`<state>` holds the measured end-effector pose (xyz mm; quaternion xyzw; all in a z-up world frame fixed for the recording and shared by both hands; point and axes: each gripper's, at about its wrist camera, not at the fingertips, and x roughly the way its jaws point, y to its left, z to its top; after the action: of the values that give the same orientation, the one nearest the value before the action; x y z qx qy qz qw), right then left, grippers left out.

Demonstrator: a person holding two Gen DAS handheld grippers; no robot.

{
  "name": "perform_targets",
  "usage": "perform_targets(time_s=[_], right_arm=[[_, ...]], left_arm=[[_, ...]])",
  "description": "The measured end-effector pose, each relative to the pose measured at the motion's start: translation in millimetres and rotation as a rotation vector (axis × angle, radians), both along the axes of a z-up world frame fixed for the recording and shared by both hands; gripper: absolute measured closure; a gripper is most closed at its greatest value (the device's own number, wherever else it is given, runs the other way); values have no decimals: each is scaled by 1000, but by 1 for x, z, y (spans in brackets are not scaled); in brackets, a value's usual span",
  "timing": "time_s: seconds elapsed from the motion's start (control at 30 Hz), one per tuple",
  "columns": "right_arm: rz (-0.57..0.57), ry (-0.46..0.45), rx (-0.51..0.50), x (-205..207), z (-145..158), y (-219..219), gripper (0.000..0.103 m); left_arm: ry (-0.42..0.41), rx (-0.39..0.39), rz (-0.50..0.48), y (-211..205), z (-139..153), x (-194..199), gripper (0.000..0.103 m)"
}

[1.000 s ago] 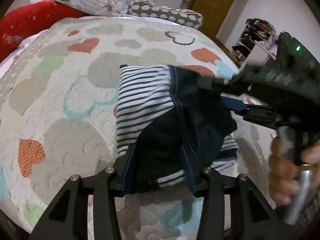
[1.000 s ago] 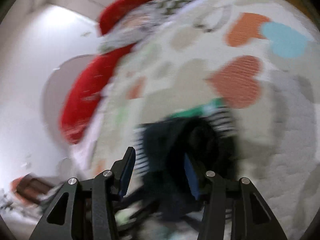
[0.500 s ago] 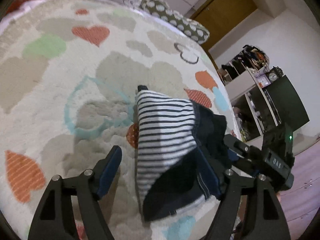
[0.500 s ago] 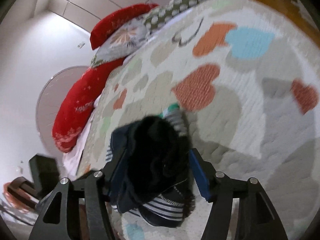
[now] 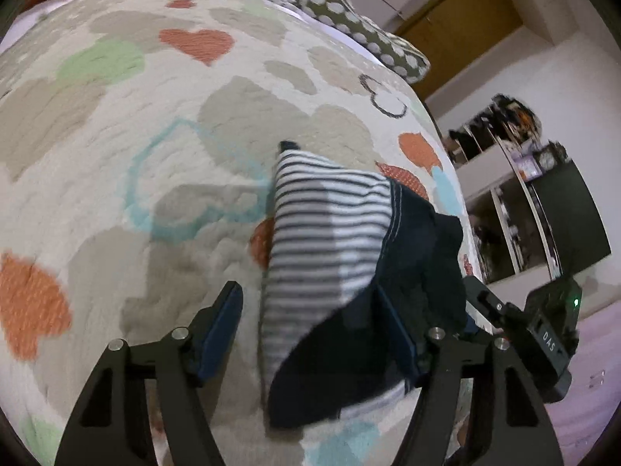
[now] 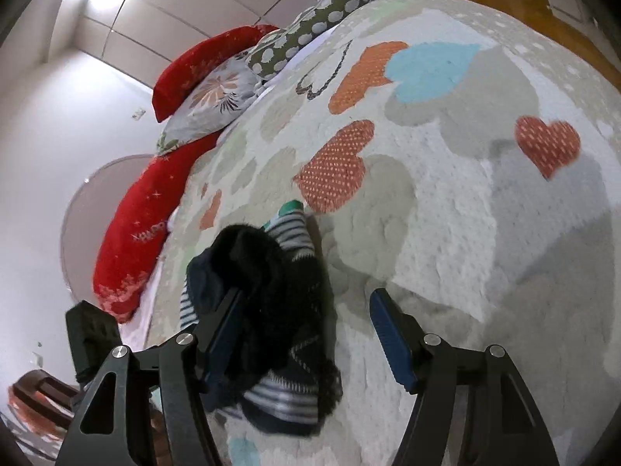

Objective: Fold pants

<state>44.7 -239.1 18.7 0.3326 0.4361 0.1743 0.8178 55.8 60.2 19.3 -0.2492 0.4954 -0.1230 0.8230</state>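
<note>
The pants (image 5: 330,240) are a small folded bundle, white with dark stripes on one side and navy on the other, lying on the heart-patterned bedspread (image 5: 116,155). My left gripper (image 5: 310,330) is open, its fingers on either side of the bundle's near end. In the right wrist view the pants (image 6: 268,310) look dark and rumpled, with a green tip at the far end. My right gripper (image 6: 306,334) is open, the bundle lying against its left finger (image 6: 221,334). The right gripper also shows in the left wrist view (image 5: 543,330), beside the bundle.
Red, floral and green dotted pillows (image 6: 217,89) lie at the head of the bed. A wooden door (image 5: 458,27) and cluttered shelves with a dark cabinet (image 5: 543,202) stand beyond the bed's right edge. The bed edge lies close to the bundle's right side.
Both grippers have opened and let go of the pants, which now rest on the bedspread. The left gripper has tilted and pulled back; the right one has drawn away to the side.
</note>
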Motion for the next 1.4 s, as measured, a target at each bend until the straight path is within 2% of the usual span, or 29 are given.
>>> perform_targets(time_s=[0.1, 0.17, 0.23, 0.3, 0.4, 0.53, 0.73, 1.4], right_arm=[[-14, -9, 9, -14, -1, -4, 32], [-28, -20, -15, -25, 0, -3, 32], [-48, -39, -64, -40, 2, -1, 32], [-60, -50, -104, -54, 5, 4, 32], [-71, -79, -206, -77, 13, 16, 32], [-73, -101, -306, -93, 23, 32, 32], [-61, -89, -328, -99, 24, 37, 32], [-77, -70, -331, -97, 18, 35, 32]], left_arm=[[-39, 102, 70, 1, 16, -31, 34], [-89, 216, 104, -3, 28, -48, 34], [-155, 366, 150, -11, 43, -67, 32], [-196, 435, 170, -17, 54, -82, 28], [-222, 437, 171, -20, 66, -98, 26], [-249, 491, 156, -29, 75, -111, 26], [-257, 523, 126, -40, 76, -117, 26], [-186, 475, 80, -43, 57, -108, 26]])
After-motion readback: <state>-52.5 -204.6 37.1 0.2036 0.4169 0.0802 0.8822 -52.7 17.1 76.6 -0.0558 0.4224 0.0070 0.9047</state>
